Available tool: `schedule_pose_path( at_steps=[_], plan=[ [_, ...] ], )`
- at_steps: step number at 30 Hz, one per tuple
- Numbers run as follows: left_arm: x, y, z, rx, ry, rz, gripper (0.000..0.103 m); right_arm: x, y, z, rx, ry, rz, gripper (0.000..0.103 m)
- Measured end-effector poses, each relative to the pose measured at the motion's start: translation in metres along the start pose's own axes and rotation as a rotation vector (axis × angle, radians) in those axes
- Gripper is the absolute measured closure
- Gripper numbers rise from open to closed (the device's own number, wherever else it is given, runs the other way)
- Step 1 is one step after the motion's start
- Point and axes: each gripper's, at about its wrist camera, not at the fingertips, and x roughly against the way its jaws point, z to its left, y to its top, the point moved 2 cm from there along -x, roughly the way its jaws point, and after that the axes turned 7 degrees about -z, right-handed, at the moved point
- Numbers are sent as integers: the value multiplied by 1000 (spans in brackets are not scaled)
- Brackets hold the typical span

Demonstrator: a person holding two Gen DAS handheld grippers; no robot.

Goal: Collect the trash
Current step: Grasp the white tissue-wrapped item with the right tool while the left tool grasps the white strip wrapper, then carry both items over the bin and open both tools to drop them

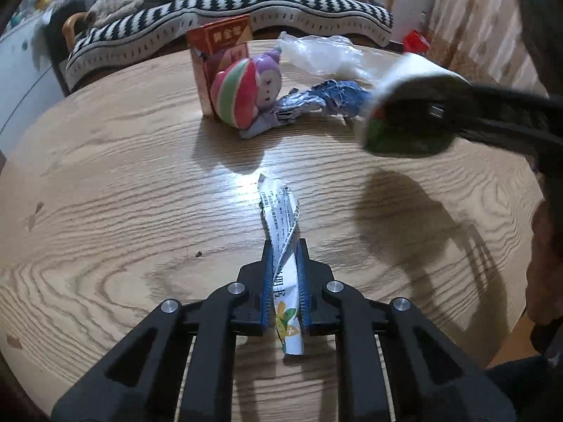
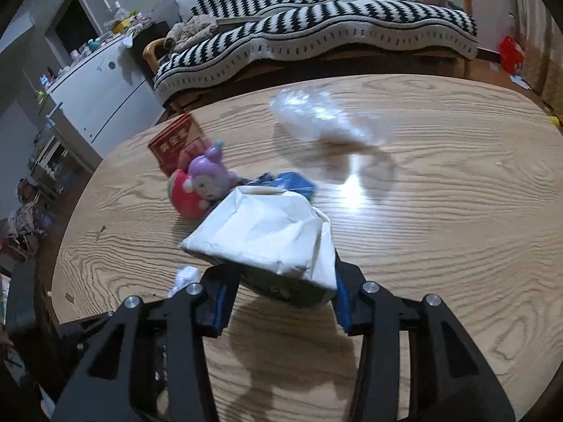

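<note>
My left gripper (image 1: pixel 285 256) is shut on a twisted white printed wrapper (image 1: pixel 281 218) and holds it just above the wooden table (image 1: pixel 105 176). My right gripper (image 2: pixel 278 292) is shut on a white bin-like container (image 2: pixel 267 232) and holds it above the table; it also shows, blurred, in the left wrist view (image 1: pixel 408 102). A crumpled blue wrapper (image 1: pixel 323 100) lies by a striped toy (image 1: pixel 242 91). A clear plastic bag (image 1: pixel 320 52) lies at the far side; it also shows in the right wrist view (image 2: pixel 316 116).
A red carton (image 1: pixel 220 56) stands behind the toy. A sofa with a black-and-white striped blanket (image 1: pixel 246 7) runs behind the table. A white cabinet (image 2: pixel 102 98) stands at the left. The table (image 2: pixel 457 211) has bare wood on the right.
</note>
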Motion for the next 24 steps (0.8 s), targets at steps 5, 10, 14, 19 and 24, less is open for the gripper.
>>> schedule_pose_path(
  at_steps=[5, 10, 14, 19, 24],
  plan=[
    [15, 10, -12, -29, 39, -50, 91, 30, -4, -27, -22, -38, -29, 58],
    [27, 23, -40, -56, 16, -104, 91, 73, -13, -66, -45, -106, -61, 58],
    [27, 35, -79, -73, -48, -122, 91, 116, -27, -107, -83, -169, -96, 58],
    [23, 44, -154, -131, -138, -130, 91, 165, -52, -161, -156, -248, -126, 58],
    [21, 40, -240, -199, -257, -139, 91, 221, -89, -230, -261, -351, -155, 57]
  ],
)
